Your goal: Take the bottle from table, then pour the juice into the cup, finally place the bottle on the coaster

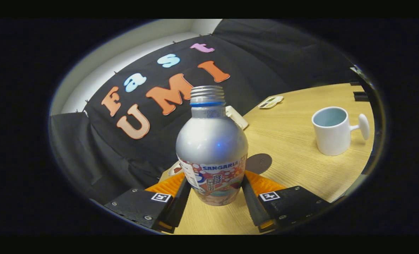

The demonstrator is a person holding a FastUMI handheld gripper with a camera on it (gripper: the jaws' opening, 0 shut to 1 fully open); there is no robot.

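The gripper at the bottom centre of the frame pinches the lower body of the bottle, one finger pressed on each side. The bottle stands upright with no cap on, over the wooden table. A dark round coaster lies just behind it; the white cup sits at the right. The smooth metal could slip in the grip, and a hasty tilt could spill juice short of the cup.

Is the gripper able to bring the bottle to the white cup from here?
Probably yes. The gripper has the bottle between its fingers, and bare table lies between it and the white cup; the coaster sits beside the bottle.
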